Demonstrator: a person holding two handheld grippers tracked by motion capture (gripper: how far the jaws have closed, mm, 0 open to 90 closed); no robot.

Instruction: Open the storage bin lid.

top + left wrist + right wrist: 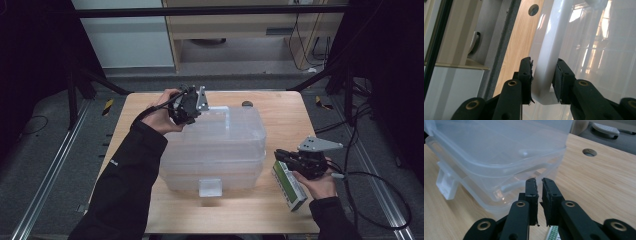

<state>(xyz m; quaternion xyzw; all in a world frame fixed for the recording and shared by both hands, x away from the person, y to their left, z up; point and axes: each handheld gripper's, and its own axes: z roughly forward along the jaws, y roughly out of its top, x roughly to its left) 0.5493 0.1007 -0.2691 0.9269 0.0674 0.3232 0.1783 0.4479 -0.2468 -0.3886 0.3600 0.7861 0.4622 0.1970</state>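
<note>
Fingers, left gripper [543, 75]: pinching the clear bin's white lid handle [547, 57], near the table's far-left corner.
Fingers, right gripper [539, 187]: almost pressed together, nothing between them, near the right edge.
Table [280, 210]: light wood.
Clear bin [220, 145]: lidded, mid-table.
Green-and-white box [288, 185]: near-right, under the right gripper [285, 156].

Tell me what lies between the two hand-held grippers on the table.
High view: the clear plastic storage box sits between left hand-held gripper and right hand-held gripper.

no legible text or labels anywhere
</note>
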